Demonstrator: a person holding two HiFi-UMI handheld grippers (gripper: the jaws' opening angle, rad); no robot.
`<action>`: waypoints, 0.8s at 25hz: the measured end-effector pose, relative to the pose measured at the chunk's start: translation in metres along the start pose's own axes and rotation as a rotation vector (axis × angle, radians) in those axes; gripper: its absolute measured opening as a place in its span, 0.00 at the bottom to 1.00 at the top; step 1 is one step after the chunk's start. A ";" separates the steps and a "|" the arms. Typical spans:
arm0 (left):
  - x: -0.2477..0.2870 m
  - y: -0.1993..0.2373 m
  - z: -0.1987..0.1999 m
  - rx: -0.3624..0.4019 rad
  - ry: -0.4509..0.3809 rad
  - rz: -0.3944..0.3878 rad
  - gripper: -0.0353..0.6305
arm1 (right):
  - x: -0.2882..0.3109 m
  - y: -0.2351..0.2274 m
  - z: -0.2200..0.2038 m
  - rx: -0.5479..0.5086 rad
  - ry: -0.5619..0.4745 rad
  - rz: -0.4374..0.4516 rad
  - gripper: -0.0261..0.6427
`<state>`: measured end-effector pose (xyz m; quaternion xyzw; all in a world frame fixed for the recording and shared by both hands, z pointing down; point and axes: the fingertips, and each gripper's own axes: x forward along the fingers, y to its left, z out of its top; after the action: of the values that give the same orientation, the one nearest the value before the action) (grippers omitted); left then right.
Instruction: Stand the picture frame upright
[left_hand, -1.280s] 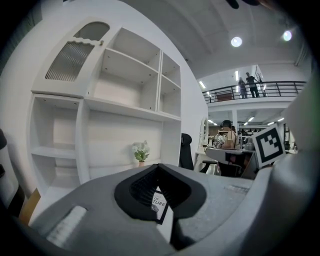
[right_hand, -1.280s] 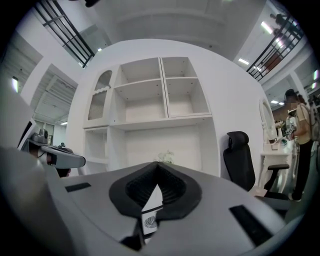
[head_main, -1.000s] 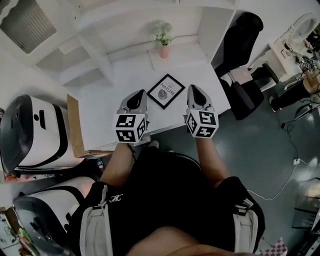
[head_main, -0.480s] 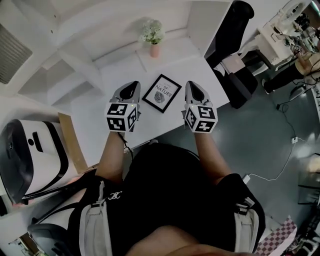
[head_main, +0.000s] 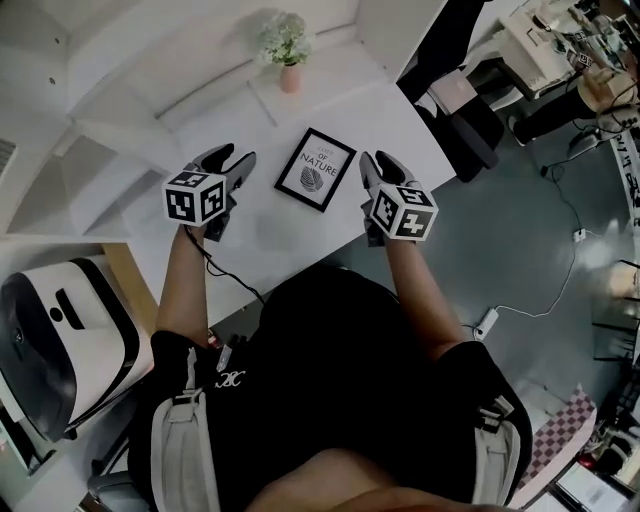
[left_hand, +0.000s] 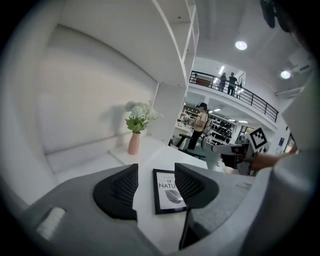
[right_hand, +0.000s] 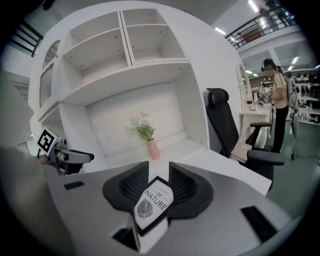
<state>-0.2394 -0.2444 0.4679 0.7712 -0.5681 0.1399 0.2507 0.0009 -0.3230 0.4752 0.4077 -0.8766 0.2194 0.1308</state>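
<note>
Two claws are over the white surface (head_main: 290, 245), one on each side of the picture frame (head_main: 315, 169).

Frame: black border, white print with a leaf drawing and the words "OF NATURE". It lies flat and face up on the surface, turned a little askew to the surface's near edge. It is not upright.

Left claw (head_main: 232, 158): jaws have just been opening and now stand wide apart. In the left gripper view the frame shows in the gap between the ribbed black pads, but it lies further out on the surface and the pads press on nothing. From the head view the claw sits to the frame's left, near it but apart.

Right claw (head_main: 378, 160): jaws have also just been opening and stand apart. In the right gripper view the frame appears in the sight line between the pads, one corner toward the camera. The pads grip nothing. The head view puts the tips just beside the frame's right edge — I cannot tell whether they touch it.

Surroundings:
- A pink vase of white flowers (head_main: 287, 50) stands behind the frame on a low ledge at the back of the surface, well apart from both claws.
- White shelving (right_hand: 125, 50) rises above the ledge.
- A black office chair (right_hand: 225, 130) stands off the surface's right end.

Each claw is held in one of the person's hands, with the forearms reaching out over the near edge — a thin cable hangs from the left one.
</note>
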 end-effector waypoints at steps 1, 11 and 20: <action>0.005 0.006 -0.006 -0.017 0.019 -0.022 0.39 | 0.003 -0.001 -0.007 0.009 0.019 -0.008 0.21; 0.044 0.038 -0.042 -0.200 0.109 -0.246 0.40 | 0.033 0.000 -0.093 0.168 0.211 -0.079 0.22; 0.080 0.054 -0.072 -0.268 0.213 -0.319 0.40 | 0.066 -0.017 -0.148 0.259 0.356 -0.198 0.22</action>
<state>-0.2607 -0.2825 0.5802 0.7920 -0.4228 0.1027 0.4283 -0.0200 -0.3034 0.6354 0.4600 -0.7601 0.3844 0.2507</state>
